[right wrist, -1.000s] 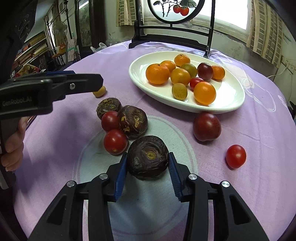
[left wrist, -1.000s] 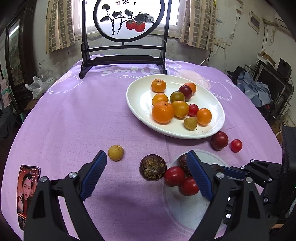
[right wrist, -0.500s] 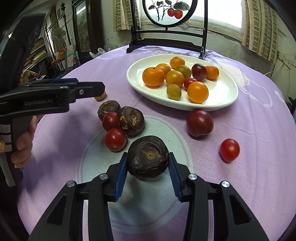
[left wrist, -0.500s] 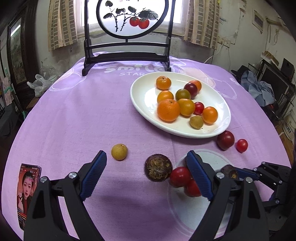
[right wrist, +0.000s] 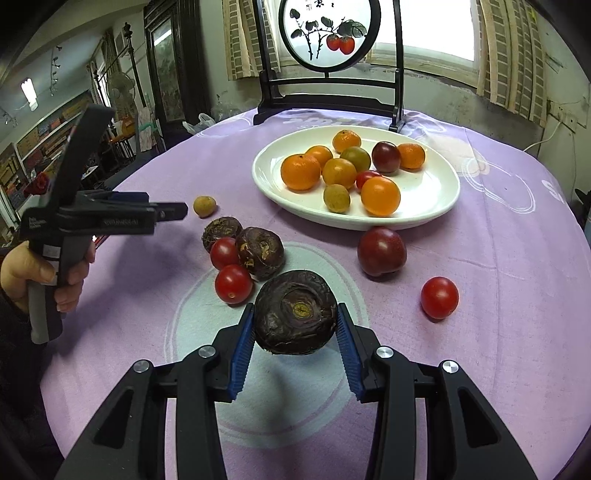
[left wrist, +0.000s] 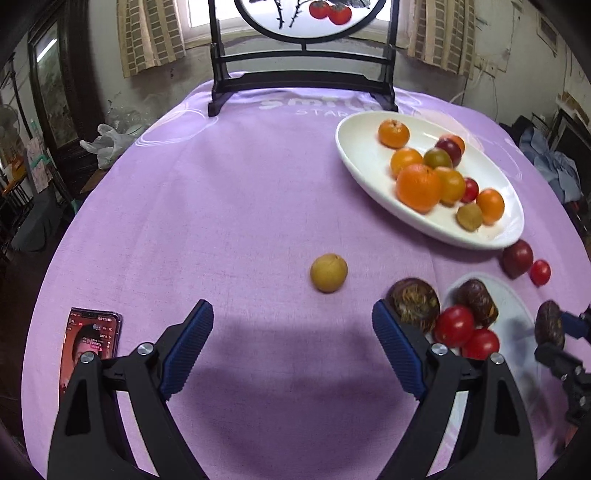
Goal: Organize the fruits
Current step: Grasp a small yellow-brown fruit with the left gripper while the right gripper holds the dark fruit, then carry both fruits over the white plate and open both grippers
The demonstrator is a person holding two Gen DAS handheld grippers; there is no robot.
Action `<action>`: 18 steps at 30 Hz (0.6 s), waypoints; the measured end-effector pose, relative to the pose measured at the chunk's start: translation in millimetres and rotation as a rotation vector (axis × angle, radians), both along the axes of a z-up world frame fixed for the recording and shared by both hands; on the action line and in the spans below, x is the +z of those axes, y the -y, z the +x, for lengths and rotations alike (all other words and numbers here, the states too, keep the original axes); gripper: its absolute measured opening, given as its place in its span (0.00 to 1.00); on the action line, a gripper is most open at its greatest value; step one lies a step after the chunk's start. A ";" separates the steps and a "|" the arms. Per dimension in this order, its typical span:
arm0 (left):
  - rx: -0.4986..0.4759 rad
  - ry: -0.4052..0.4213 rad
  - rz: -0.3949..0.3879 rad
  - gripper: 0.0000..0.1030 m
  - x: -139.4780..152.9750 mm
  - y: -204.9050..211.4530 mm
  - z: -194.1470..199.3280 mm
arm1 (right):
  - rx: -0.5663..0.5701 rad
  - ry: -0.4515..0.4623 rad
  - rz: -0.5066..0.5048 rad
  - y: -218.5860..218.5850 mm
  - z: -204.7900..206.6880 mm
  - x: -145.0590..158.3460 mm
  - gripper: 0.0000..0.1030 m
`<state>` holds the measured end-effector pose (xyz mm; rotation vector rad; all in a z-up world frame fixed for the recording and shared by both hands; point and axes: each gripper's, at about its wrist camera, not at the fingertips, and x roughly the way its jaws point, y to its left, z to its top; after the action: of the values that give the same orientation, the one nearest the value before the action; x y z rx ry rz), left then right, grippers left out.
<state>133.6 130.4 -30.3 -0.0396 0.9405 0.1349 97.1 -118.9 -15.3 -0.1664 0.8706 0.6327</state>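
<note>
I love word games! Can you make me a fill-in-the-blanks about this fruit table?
1. The right hand-held gripper is shut on a dark ____.
2. The oranges lie on a white ____.
3. The left hand-held gripper is open over a ____ tablecloth.
4. Beside it lies a ____ with a lit screen.

Missing: water chestnut; plate; purple; phone

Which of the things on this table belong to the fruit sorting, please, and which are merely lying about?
Part of the job:
white oval plate of fruit
dark wrinkled fruit held in the right gripper
small yellow fruit
cherry tomatoes
dark plum

Just lying about:
phone
painted round screen
</note>
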 end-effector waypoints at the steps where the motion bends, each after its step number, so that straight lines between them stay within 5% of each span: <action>1: -0.008 -0.008 0.008 0.82 -2.4 1.5 0.5 | 0.002 -0.003 0.002 0.2 -0.1 0.0 0.42; 5: -0.045 -0.055 0.022 0.61 -12.3 8.6 13.1 | 0.013 -0.002 -0.001 -2.0 -2.0 0.6 0.42; 12: -0.072 -0.085 -0.012 0.44 -21.6 13.5 48.5 | 0.015 -0.003 0.004 -2.3 -2.1 0.7 0.42; 14: -0.089 -0.075 -0.026 0.24 -20.7 16.3 51.2 | 0.019 -0.004 0.005 -2.6 -2.8 0.7 0.42; 18: -0.092 -0.084 -0.036 0.24 -18.8 20.3 45.8 | 0.013 -0.003 0.014 -1.1 -2.0 1.6 0.42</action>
<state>179.3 110.2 -49.0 -0.0239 1.0270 0.0349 95.0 -117.9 -13.7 -0.1582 0.8685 0.6515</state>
